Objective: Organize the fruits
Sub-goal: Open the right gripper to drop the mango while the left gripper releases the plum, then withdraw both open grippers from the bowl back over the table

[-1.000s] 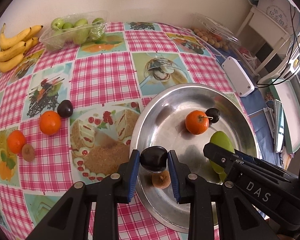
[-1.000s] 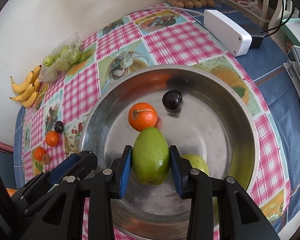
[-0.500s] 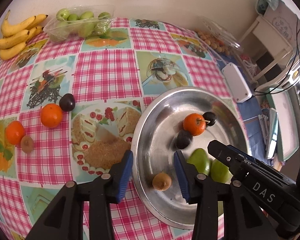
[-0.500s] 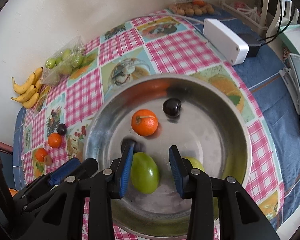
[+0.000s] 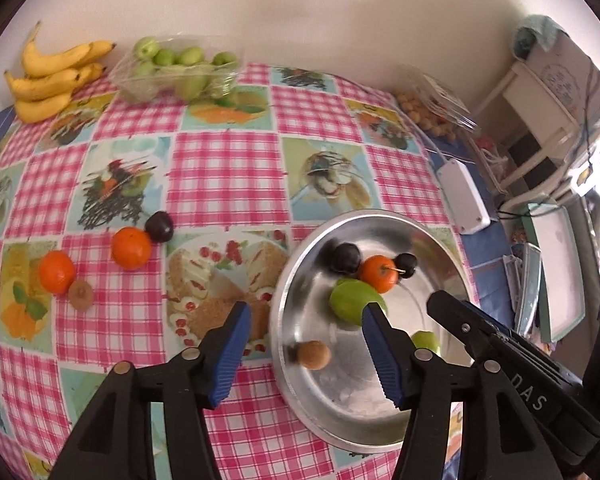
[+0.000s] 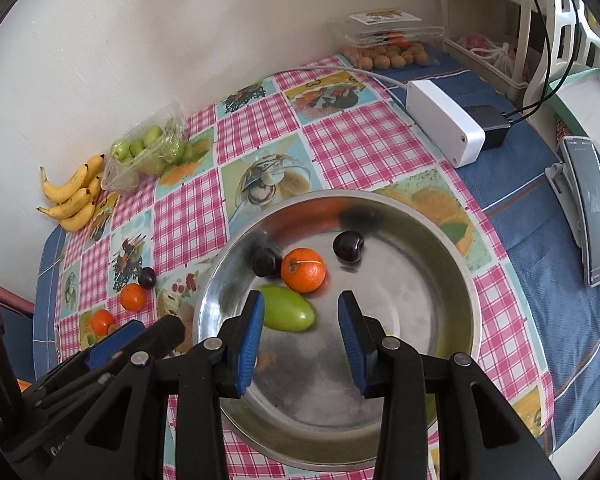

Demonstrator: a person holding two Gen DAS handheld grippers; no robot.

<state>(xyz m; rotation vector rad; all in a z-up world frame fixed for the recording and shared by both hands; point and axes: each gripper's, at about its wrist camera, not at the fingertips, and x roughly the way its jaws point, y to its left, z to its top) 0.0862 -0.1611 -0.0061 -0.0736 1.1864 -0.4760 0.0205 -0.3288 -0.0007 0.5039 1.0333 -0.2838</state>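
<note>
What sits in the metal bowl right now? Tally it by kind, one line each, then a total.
Dark plums: 2
Orange: 1
Green fruits: 2
Kiwi: 1
Total: 6

The near half of my metal bowl (image 6: 466, 280) lies bare, with fruit crowding its far side. Between bowl and the loose oranges (image 5: 130, 249) on the surface the cloth is free. A white box (image 6: 444, 122) blocks the right edge.
</note>
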